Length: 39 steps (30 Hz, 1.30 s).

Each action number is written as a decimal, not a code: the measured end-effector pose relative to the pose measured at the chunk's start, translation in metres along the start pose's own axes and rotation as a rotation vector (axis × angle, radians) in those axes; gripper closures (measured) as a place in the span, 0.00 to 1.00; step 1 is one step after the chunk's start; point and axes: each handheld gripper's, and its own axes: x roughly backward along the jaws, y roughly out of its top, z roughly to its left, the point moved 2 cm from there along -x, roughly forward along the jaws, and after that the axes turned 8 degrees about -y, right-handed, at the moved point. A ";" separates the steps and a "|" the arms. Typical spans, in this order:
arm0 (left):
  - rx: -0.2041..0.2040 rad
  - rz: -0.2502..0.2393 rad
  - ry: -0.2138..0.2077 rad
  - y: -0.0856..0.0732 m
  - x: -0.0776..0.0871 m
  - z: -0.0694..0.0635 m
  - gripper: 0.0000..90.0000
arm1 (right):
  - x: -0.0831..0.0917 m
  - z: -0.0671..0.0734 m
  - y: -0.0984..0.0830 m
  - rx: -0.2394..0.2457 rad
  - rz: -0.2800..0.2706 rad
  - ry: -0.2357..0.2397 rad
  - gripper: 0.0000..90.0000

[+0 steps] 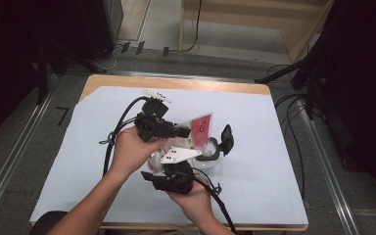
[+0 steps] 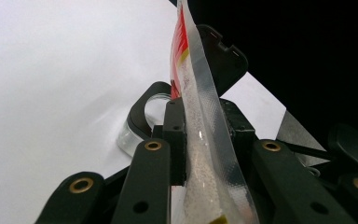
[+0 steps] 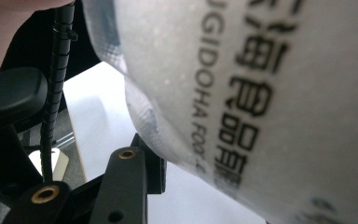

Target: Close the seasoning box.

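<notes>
White sheeting (image 1: 254, 147) is covering the counter (image 1: 176, 82), with grey floor and black cables lying beyond its far edge.

From the high view, a person is holding a clear plastic pouch (image 1: 199, 128) with a red label above the middle of the counter. The left claw (image 1: 183, 132) is reaching in from the left and clamping the pouch at its left edge. The right claw (image 1: 176, 166) is sitting just near of it, under a grey three-cornered plate, gripping the lower end of the same pouch. A clear glass jar (image 1: 210, 155) with a black hinged lid is standing on the sheeting just right of both claws, directly below the tilted pouch.

Along the left claw (image 2: 204, 135), the two black jaws are pressing on either side of the pouch (image 2: 205, 154), which is rising edge-on between them, grainy white contents showing inside and red print at its top. The jar (image 2: 142, 121) is lying beyond the jaws on the white sheeting (image 2: 51, 84).

Along the right claw's view, the pouch (image 3: 261, 93) is looming very close with black printed lettering. One black jaw is pressing against its underside; the other jaw is hidden behind the pouch. White sheeting (image 3: 98, 116) is showing below.
</notes>
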 end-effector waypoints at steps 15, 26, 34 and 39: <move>0.002 0.004 -0.007 0.001 0.000 0.000 0.84 | 0.001 -0.001 0.001 -0.030 0.000 0.013 0.70; 0.030 -0.002 -0.028 0.000 0.000 0.002 0.84 | 0.001 0.000 0.001 -0.018 0.004 0.008 0.70; 0.045 -0.004 -0.044 0.000 0.000 0.005 0.84 | 0.002 0.000 0.002 -0.014 0.010 0.008 0.70; 0.045 -0.004 -0.033 0.000 0.001 0.006 0.84 | 0.001 0.000 0.002 -0.014 0.012 0.008 0.70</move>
